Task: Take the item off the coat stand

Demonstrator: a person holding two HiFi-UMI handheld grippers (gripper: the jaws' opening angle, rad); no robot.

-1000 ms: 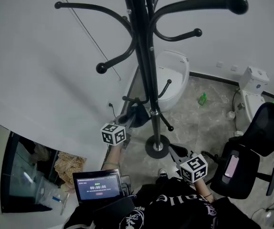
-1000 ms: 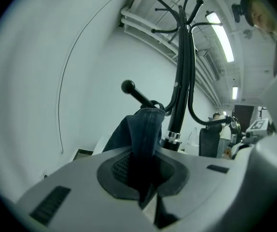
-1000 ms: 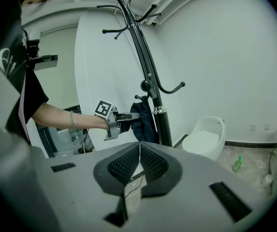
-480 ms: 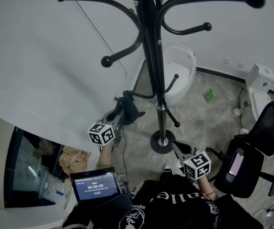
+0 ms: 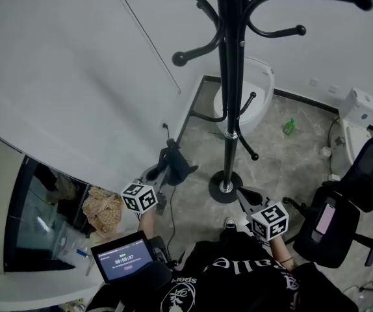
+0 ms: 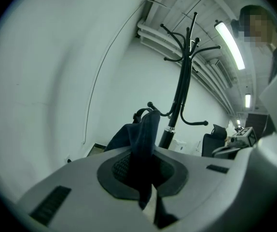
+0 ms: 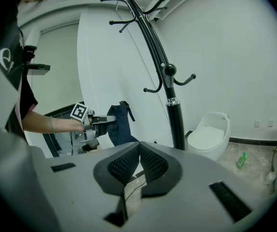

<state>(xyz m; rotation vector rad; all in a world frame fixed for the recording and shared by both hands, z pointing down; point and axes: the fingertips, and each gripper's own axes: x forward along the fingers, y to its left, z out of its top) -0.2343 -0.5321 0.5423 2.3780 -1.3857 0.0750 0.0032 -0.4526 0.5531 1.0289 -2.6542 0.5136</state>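
Observation:
The black coat stand (image 5: 229, 96) rises from its round base on the floor, and its hooks are bare. A dark blue cloth item (image 5: 175, 164) hangs in my left gripper (image 5: 167, 171), held clear to the left of the stand. In the left gripper view the cloth (image 6: 145, 134) is pinched between the shut pads, with the stand (image 6: 179, 100) behind it. My right gripper (image 5: 244, 195) stays low near the stand's base. Its pads (image 7: 129, 163) are shut together on nothing. In the right gripper view the left gripper (image 7: 110, 121) holds the item (image 7: 119, 127) beside the stand (image 7: 170, 105).
A white toilet (image 5: 259, 91) stands behind the stand, with a green bottle (image 5: 290, 126) on the floor to its right. A black office chair (image 5: 342, 216) is at the right. A lit tablet (image 5: 123, 259) and a glass shelf are at lower left, and the white wall runs along the left.
My left gripper has drawn the dark item off the low hook and away to the left of the stand. The right gripper has barely moved.

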